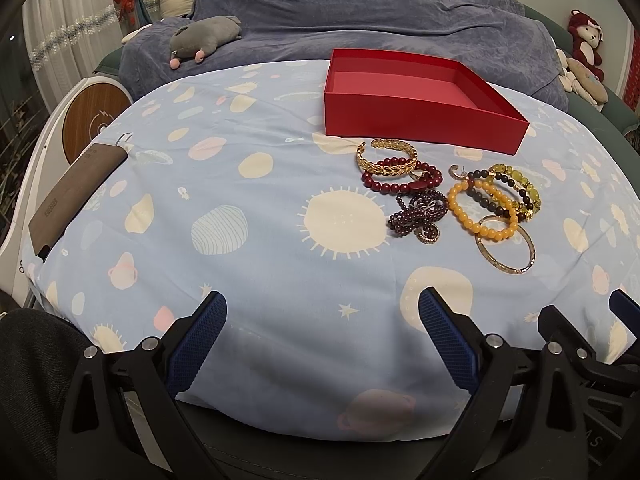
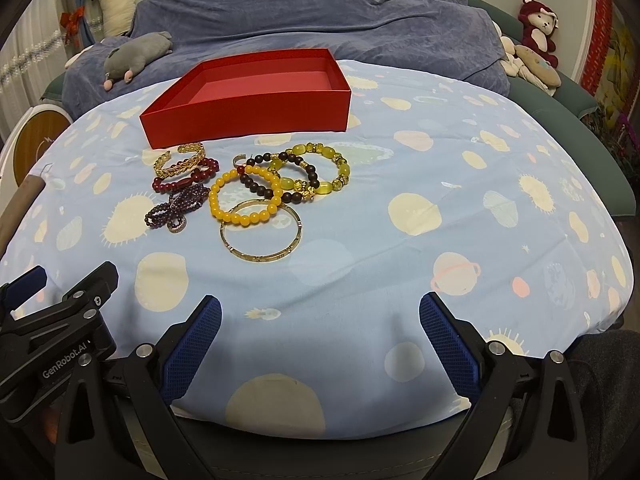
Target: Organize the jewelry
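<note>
An open, empty red box [image 1: 420, 120] [image 2: 256, 116] sits on the blue patterned cloth. In front of it lies a pile of jewelry: a gold leaf cuff [image 1: 386, 157] [image 2: 178, 160], a dark red bead bracelet [image 1: 400, 182] [image 2: 184, 178], a purple bead strand [image 1: 420, 212] [image 2: 176, 208], an orange bead bracelet [image 1: 482, 208] [image 2: 244, 196], a yellow-green stone bracelet [image 1: 520, 188] [image 2: 316, 170] and a thin gold bangle [image 1: 505, 245] [image 2: 260, 236]. My left gripper [image 1: 322, 312] and right gripper [image 2: 320, 314] are both open and empty, near the cloth's front edge, apart from the jewelry.
A grey-blue blanket [image 1: 360, 12] and a grey plush toy [image 1: 204, 38] lie behind the box. A brown case [image 1: 76, 192] rests at the left edge. A red plush [image 2: 538, 26] sits at the far right. The right gripper's body shows in the left view [image 1: 580, 344].
</note>
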The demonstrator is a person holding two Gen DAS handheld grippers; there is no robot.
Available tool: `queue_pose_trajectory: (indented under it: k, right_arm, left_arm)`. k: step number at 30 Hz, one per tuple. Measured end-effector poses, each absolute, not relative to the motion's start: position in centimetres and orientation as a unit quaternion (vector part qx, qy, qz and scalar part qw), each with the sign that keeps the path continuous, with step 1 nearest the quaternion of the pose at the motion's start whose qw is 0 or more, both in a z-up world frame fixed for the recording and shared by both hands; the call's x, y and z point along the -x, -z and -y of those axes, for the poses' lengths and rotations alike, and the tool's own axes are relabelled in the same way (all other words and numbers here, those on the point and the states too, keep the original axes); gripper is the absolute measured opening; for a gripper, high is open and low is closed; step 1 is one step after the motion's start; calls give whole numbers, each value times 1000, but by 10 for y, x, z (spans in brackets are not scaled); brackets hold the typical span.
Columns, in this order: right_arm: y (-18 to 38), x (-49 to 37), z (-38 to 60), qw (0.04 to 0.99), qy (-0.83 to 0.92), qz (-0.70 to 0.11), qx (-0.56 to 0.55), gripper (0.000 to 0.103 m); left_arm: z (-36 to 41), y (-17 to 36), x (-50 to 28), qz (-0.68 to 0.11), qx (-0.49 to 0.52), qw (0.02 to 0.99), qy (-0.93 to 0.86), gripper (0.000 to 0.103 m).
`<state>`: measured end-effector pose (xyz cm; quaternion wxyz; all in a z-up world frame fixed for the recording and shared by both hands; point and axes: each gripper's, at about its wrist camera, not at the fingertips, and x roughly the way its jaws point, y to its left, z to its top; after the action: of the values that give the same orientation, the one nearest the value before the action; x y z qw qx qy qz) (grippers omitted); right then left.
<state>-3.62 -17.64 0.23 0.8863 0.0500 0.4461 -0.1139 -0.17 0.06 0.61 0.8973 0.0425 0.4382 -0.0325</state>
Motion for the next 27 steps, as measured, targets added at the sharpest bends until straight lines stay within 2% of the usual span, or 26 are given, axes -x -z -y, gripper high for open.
queue_pose_trajectory:
  k: [27]
  right_arm:
    - [-3, 36, 176, 886, 115, -446, -50, 95]
  left_arm:
    - [0, -5, 3, -437, -44, 898, 32, 92]
